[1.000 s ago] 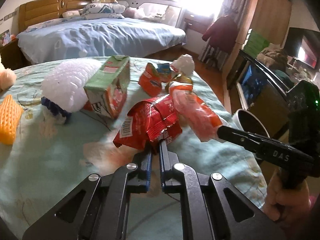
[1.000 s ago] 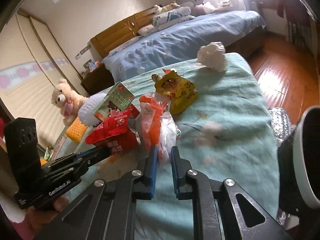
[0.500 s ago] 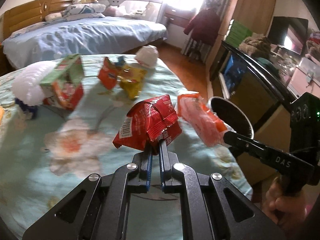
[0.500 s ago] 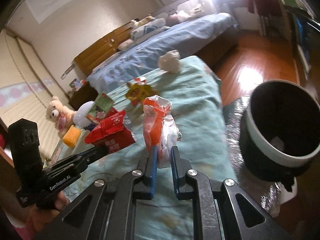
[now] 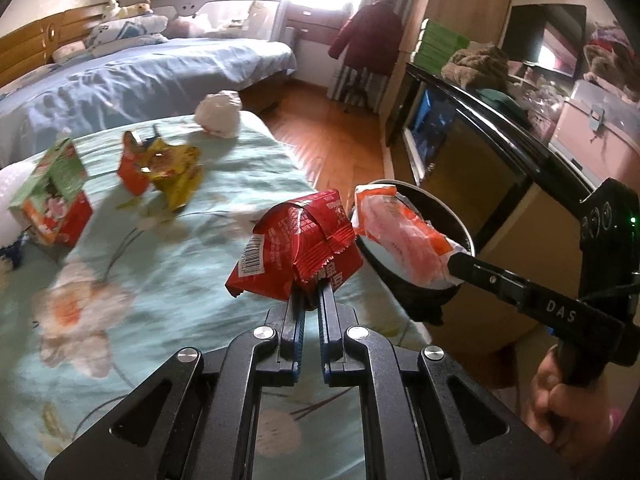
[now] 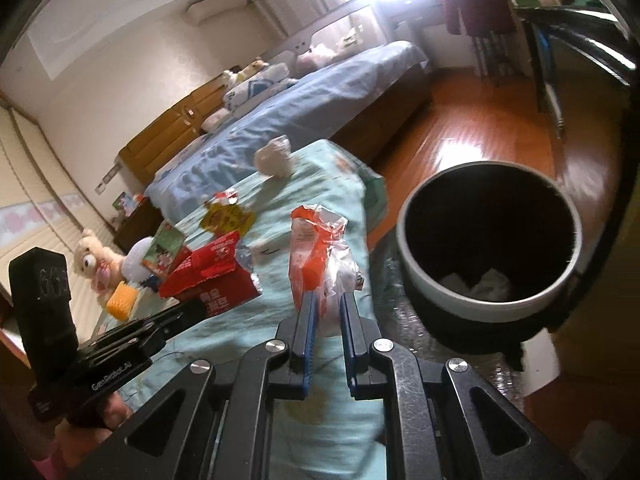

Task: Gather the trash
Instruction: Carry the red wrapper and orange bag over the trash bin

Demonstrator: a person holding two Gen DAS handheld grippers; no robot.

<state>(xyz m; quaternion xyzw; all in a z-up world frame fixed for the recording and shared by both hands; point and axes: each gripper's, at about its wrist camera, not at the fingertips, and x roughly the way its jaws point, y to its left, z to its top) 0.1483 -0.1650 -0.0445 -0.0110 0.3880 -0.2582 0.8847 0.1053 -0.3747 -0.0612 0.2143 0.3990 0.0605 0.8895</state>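
Note:
My left gripper point(image 5: 309, 294) is shut on a crumpled red snack wrapper point(image 5: 296, 252) and holds it above the right edge of the teal-covered table point(image 5: 160, 264). My right gripper point(image 6: 326, 300) is shut on an orange-and-clear plastic wrapper point(image 6: 316, 248), held in the air beside the table edge. A round bin point(image 6: 490, 248) with a white rim and dark inside stands on the floor to the right, some white paper at its bottom. In the left wrist view the orange wrapper point(image 5: 400, 236) hangs over the bin point(image 5: 436, 220).
On the table lie a green-and-red carton point(image 5: 50, 196), a yellow wrapper point(image 5: 176, 172), a small red packet point(image 5: 132, 164) and a white crumpled wad point(image 5: 218, 114). A bed point(image 5: 132, 76) stands behind. A dark cabinet point(image 5: 480, 148) is at the right. A teddy bear point(image 6: 96, 258) sits at far left.
Both grippers have swung to the right, off the table's middle, each with its wrapper. The bin has come into full view and the orange wrapper is now near its rim.

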